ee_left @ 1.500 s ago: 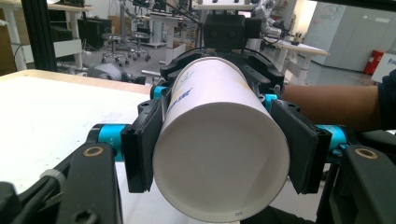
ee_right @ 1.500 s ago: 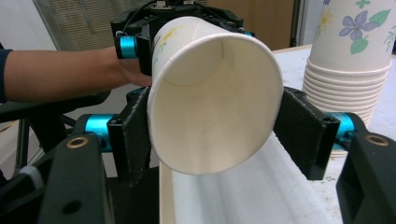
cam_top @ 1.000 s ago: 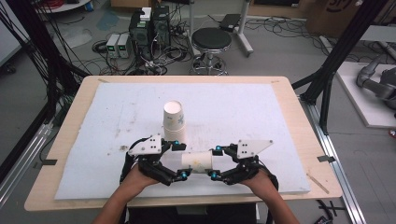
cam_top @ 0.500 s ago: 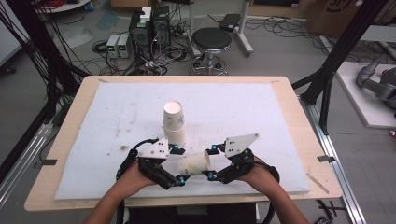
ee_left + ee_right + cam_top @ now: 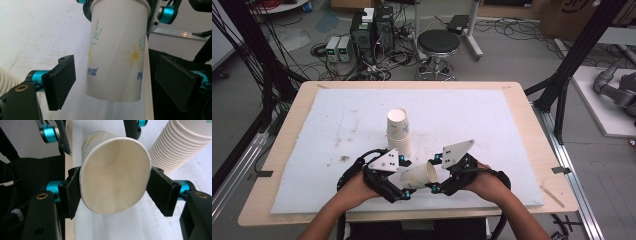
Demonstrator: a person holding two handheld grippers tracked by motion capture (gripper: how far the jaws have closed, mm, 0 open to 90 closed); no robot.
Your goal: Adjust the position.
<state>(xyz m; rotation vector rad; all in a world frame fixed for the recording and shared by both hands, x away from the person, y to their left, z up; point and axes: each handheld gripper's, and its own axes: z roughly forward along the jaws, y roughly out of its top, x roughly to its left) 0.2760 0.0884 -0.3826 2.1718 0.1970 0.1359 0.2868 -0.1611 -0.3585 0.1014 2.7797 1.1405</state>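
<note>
Room: grey floor with tangled cables, black boxes and a round stool (image 5: 438, 42) beyond the table; its far parts are cut off by the frame.
Table (image 5: 522, 107): pale wood, rectangular, its front edge partly hidden by the person's forearms.
Mat (image 5: 472, 112): white foam sheet with dark smudges, covering most of the top.
Stack (image 5: 398, 127): upright ribbed pile of paper cups at mid-mat, just behind the grippers; its base is hidden by the left gripper.
Cup (image 5: 418, 176): white paper, tapered, printed with daisies and blue characters, lying tilted in the air between the two grippers near the front edge.
Right gripper (image 5: 113, 191): black padded jaws pressed on the cup's rim, squeezing it oval.
Left gripper (image 5: 117, 85): jaws wide, a pad each side of the cup's base with gaps showing; they have just been closing a little.
</note>
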